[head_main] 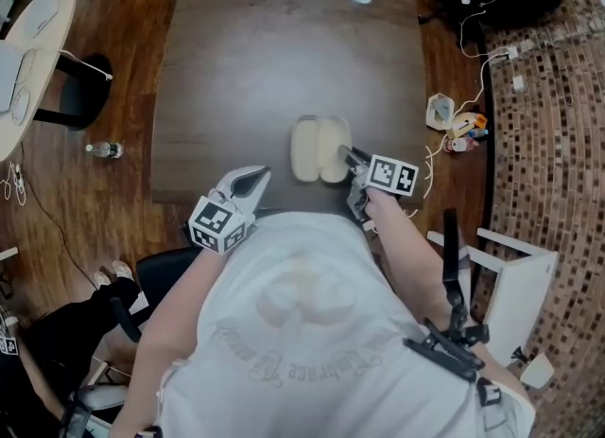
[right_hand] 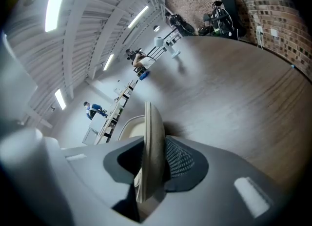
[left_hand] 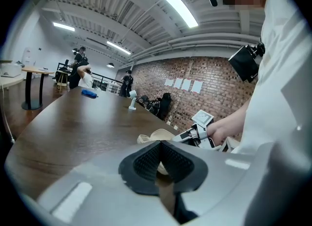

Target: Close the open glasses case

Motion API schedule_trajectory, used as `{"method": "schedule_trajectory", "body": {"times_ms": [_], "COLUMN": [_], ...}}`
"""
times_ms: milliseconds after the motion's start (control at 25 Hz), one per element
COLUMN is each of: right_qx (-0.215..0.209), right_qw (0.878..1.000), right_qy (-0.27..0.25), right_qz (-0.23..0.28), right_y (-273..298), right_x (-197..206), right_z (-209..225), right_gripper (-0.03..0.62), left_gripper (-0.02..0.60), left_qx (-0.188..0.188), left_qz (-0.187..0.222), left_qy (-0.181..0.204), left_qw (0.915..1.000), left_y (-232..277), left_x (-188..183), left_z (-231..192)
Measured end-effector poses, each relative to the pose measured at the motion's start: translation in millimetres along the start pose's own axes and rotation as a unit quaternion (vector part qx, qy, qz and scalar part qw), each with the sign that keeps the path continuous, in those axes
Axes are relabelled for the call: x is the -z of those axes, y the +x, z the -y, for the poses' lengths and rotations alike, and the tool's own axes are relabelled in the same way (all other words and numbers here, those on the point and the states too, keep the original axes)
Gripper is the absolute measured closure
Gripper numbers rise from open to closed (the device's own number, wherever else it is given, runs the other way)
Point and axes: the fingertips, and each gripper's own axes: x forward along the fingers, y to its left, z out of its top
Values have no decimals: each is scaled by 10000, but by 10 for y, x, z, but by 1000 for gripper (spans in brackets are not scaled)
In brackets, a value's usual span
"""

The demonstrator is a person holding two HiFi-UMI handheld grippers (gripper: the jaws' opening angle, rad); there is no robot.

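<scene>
The right gripper (right_hand: 156,167) has its jaws partly closed on a thin wall of the glasses case (right_hand: 155,132). The ribbed black pads press on either side of the rim, which stands on edge between them. The left gripper (left_hand: 160,144) is closed at its tips and holds nothing. It hangs above the near edge of the table (head_main: 284,48), just beside the case but apart from it.

In the head view the case (head_main: 319,149) lies open near the person's side of the table, its two oval halves side by side, and the right gripper (head_main: 346,155) bites the right half.

To close it well, the held half probably wants swinging over in an arc about the hinge, not pushing flat, or the whole case will likely slide. The left gripper (head_main: 253,179) could steady the other half.

The case is cream, smooth and matt, and each half is a shallow rounded cup with a thin, stiff-looking edge. The table is dark wood with a fine grain and a dull sheen.
</scene>
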Motion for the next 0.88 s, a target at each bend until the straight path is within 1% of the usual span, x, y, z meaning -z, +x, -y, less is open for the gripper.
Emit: {"method": "schedule_trajectory", "body": {"times_ms": [120, 280, 400, 480, 560, 680, 880], "right_qx": [234, 474, 684, 732, 735, 701, 636], "right_qw": [9994, 9972, 9944, 9930, 9927, 9942, 9945], "right_qy": [104, 241, 456, 581, 583, 310, -565], "right_qz": [245, 521, 661, 717, 753, 760, 616], "right_y": [-167, -331, -449, -485, -504, -524, -476], "right_x": [-171, -302, -308, -279, -267, -303, -353], "right_z": [184, 341, 435, 453, 419, 263, -83], "right_gripper": [482, 476, 463, 451, 445, 420, 380], "left_gripper": [575, 575, 575, 575, 575, 575, 575], "left_qx": [77, 102, 116, 123, 128, 136, 116], "left_qz": [-36, -56, -48, -51, -54, -58, -86], "left_qy": [28, 38, 38, 34, 30, 39, 42], "left_qw": [10000, 9999, 9999, 9999, 9999, 9999, 9999], "left_y": [59, 73, 84, 83, 82, 80, 89], "left_x": [-8, -3, 2, 5, 2, 2, 14], "left_z": [39, 60, 76, 80, 82, 97, 108]}}
